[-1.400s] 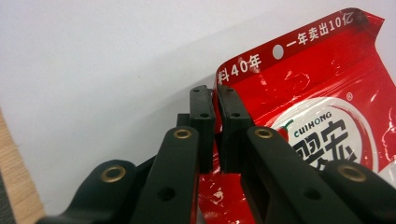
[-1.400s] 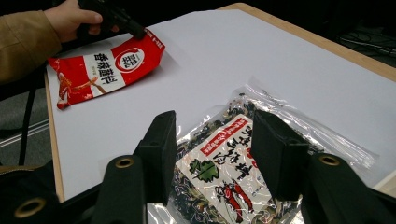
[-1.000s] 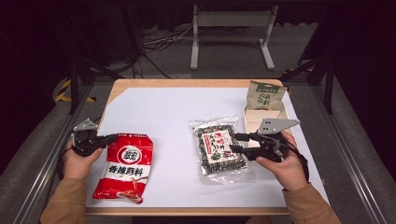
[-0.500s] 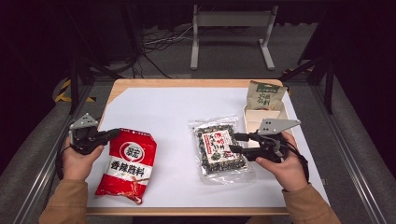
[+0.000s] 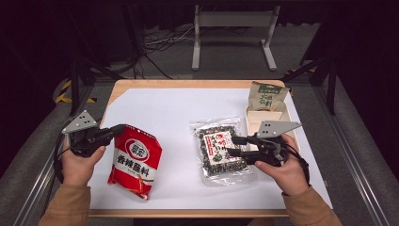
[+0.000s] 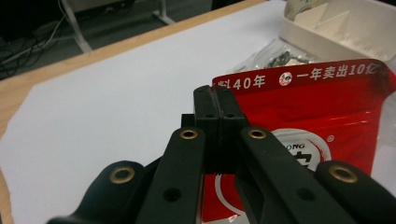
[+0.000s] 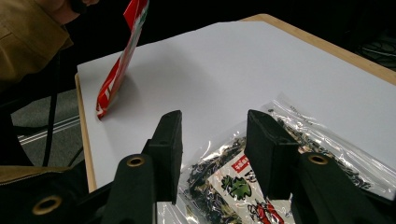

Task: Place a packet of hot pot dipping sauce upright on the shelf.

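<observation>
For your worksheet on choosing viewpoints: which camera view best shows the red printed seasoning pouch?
The high view: the whole red printed seasoning pouch shows, lifted at its top edge by the left tongs. The left gripper view shows its upper front close up; the right gripper view shows it edge-on, far off.

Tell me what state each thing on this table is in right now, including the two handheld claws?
left gripper: shut on the top edge of the red bag.
red bag: sealed, tilted up, bottom corner on the table.
right gripper: jaws apart, just been closing, over the clear packet's edge, not clamping it.
clear packet: sealed, lying flat.
green pouch: upright at the tray's far end.
white tray: open-topped, resting flat.
</observation>
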A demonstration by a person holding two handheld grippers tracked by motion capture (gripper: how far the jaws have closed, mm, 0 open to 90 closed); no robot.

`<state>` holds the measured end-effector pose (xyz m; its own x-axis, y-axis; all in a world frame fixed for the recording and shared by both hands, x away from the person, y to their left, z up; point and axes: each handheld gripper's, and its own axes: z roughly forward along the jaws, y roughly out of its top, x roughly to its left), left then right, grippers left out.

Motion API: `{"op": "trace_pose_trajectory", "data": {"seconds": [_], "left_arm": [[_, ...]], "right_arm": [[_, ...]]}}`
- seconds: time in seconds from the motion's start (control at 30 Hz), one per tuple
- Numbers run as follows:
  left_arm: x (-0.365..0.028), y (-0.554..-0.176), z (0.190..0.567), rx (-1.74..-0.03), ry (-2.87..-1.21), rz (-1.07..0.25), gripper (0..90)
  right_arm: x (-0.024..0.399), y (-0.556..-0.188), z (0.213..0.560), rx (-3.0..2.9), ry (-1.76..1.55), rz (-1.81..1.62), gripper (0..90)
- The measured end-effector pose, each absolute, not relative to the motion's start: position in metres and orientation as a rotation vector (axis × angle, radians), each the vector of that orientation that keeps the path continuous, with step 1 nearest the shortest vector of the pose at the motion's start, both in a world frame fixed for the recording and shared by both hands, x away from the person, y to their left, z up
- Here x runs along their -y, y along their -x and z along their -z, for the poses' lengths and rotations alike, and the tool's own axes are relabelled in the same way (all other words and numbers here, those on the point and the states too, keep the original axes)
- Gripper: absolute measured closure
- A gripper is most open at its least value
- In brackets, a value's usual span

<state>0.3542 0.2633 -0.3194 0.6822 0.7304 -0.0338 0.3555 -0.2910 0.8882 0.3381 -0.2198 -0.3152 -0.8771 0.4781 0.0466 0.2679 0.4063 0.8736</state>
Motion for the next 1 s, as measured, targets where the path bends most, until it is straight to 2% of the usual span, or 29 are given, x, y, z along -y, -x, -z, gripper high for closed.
{"op": "trace_pose_trajectory", "data": {"seconds": [0.47, 1.0], "left_arm": [[-0.231, -0.328, 0.296, -0.637, -1.871, -0.473, 89.9], [-0.217, -0.32, 0.289, -0.562, -1.875, -0.458, 89.9]], "right_arm": [[0.208, -0.339, 0.309, -2.446, -0.606, -1.473, 52.8], [0.167, -0.355, 0.313, -2.499, -0.52, -1.444, 45.3]]}}
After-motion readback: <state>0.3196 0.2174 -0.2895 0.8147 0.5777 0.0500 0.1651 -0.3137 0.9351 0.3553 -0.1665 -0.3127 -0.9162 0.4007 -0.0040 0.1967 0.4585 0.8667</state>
